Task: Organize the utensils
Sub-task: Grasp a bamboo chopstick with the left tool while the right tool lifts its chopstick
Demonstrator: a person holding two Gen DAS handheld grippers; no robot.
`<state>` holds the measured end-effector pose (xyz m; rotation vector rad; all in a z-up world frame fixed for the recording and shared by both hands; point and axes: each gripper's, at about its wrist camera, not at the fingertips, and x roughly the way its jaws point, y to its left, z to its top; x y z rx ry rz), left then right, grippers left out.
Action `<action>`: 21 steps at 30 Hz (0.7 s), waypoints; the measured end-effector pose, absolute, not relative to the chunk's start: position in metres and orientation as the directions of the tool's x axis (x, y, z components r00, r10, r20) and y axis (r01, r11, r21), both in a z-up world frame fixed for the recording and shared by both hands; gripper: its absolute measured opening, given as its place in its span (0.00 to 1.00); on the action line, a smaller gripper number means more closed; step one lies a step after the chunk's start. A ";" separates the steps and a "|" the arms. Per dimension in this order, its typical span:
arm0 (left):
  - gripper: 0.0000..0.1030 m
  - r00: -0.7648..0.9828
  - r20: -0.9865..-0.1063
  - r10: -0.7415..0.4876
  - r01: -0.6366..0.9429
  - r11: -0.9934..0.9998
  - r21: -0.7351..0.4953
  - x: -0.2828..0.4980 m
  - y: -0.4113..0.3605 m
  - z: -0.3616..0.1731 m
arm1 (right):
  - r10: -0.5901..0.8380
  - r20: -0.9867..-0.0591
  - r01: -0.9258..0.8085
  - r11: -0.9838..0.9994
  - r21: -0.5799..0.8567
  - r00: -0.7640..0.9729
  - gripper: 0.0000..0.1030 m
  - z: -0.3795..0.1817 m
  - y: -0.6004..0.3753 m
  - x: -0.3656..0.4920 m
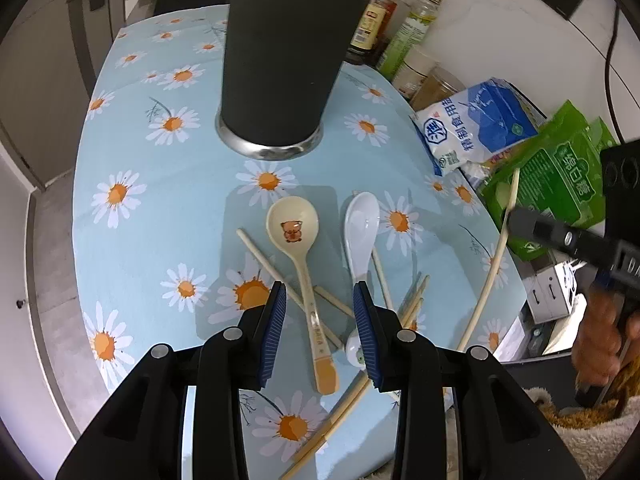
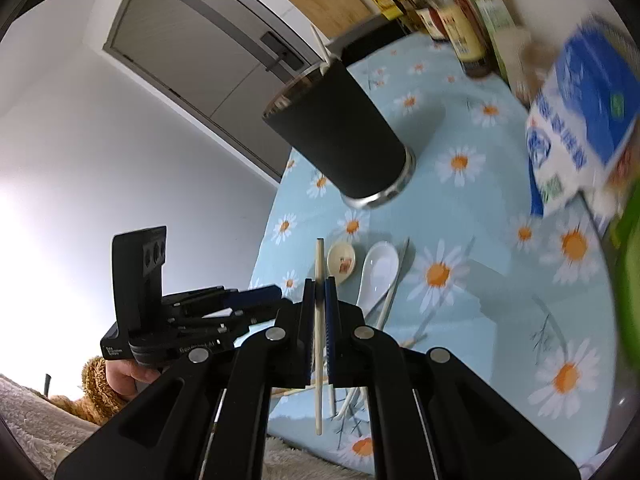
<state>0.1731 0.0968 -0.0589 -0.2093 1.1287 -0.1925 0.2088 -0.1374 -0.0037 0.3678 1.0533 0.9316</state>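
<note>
A: Where is the chopstick (image 2: 319, 320) seen in relation to the right gripper (image 2: 319, 292)?

B: It is clamped between the two blue-padded fingers (image 2: 330, 320), which are clenched on it. It is held roughly upright in the right wrist view, with one end showing above the pads and the other below them. It is lifted clear of the counter (image 2: 500, 280).

A: And the left gripper (image 1: 320, 300)?

B: Its fingers are held partly apart, with nothing gripped. Below them the cream spoon (image 1: 298, 248) with a bear print and the white spoon (image 1: 360, 232) are laid side by side, amid loose chopsticks (image 1: 412, 304) scattered on the cloth.

A: What is noted of the surface and the room?

B: The counter is covered by a light-blue cloth printed with daisies. A dark utensil holder (image 1: 284, 64) with a steel base is stood upright beyond the spoons, one stick already in it. Bottles (image 1: 416, 28) and a blue-and-white bag (image 1: 476, 124) are ranged along the wall side. A grey door (image 2: 208, 48) is seen behind.
</note>
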 end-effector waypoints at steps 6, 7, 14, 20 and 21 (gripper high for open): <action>0.33 0.374 -0.892 -0.254 0.140 0.966 -0.217 0.174 0.073 -0.059 | 0.796 -0.572 -0.508 0.583 0.634 0.200 0.06 0.011 -0.146 0.218; 0.33 0.362 -0.898 -0.250 0.160 0.966 -0.204 0.173 0.068 -0.061 | 0.795 -0.571 -0.512 0.584 0.630 0.204 0.06 0.013 -0.148 0.219; 0.33 0.246 -0.941 -0.232 0.311 0.938 -0.150 0.169 0.030 -0.080 | 0.785 -0.572 -0.520 0.600 0.608 0.237 0.06 0.023 -0.170 0.226; 0.30 0.175 -0.956 -0.236 0.357 0.920 -0.162 0.174 0.013 -0.096 | 0.786 -0.567 -0.509 0.604 0.614 0.248 0.06 0.025 -0.190 0.228; 0.28 0.171 -0.956 -0.238 0.356 0.920 -0.165 0.176 0.014 -0.097 | 0.784 -0.568 -0.503 0.607 0.615 0.250 0.06 0.025 -0.193 0.228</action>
